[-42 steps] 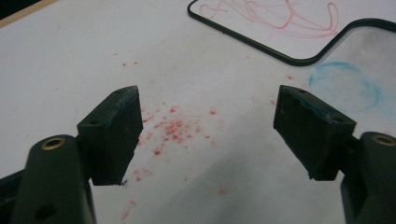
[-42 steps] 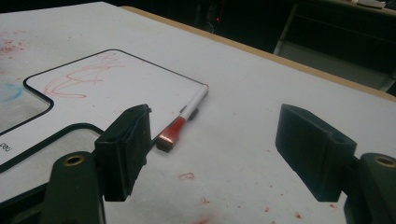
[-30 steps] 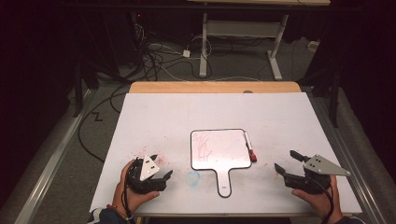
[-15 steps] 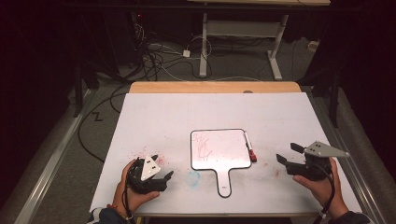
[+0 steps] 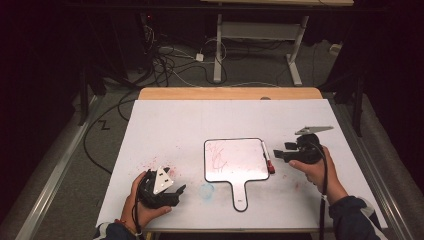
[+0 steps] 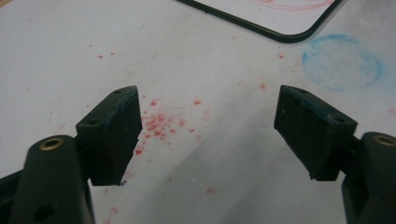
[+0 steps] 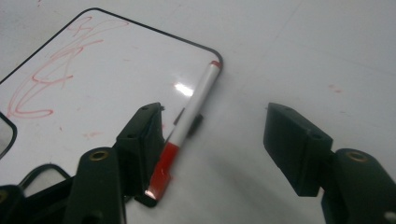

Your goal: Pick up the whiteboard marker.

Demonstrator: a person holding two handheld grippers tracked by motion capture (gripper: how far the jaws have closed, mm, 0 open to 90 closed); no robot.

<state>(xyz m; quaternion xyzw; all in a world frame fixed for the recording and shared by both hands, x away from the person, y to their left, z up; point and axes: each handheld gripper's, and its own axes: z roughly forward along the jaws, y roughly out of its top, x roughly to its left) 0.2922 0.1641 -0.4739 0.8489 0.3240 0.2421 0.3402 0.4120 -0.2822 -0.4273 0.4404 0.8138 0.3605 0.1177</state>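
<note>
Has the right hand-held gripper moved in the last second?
Yes. The right hand-held gripper has moved left and away from the table's near edge, closing on the marker at the whiteboard's right edge.

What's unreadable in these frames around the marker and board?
- Marker: in the right gripper view, the right tool's near jaw covers its red cap end; contact cannot be told.
- Whiteboard: red scribble too small to read in the high view.
- Whiteboard in the left gripper view: cut off by the top edge.
- Left tool: open over red specks; height above the table unclear.
</note>
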